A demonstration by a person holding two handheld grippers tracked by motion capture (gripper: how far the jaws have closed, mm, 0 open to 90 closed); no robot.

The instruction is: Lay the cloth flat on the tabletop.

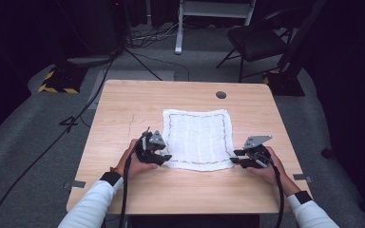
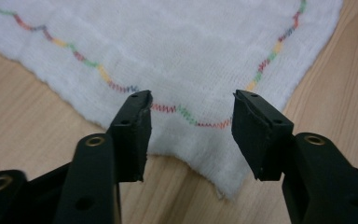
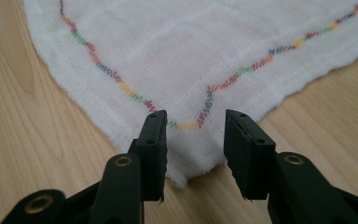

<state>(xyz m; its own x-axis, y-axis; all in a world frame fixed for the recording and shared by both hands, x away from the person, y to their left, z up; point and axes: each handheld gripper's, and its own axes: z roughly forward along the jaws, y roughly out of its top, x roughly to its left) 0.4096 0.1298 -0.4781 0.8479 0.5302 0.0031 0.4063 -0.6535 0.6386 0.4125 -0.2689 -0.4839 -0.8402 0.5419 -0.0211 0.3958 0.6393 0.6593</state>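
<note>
1. nearest the person, the left gripper point(image 1: 164, 154) and right gripper point(image 1: 235, 159) rest low at the near edge of a white cloth point(image 1: 197, 137); both have their jaws apart, astride a near corner, pads not pressing it.
2. the cloth lies flat mid-table, its wavy coloured stitching point(image 2: 186, 114) running just inside the hem.
3. the wooden table point(image 1: 123, 109) has a round grey cap point(image 1: 221, 94) near its far edge.
4. beyond, grey carpet point(image 1: 28, 128), trailing cables point(image 1: 83, 111), a dark chair point(image 1: 256, 42) and a hazard-striped base point(image 1: 57, 81).
</note>
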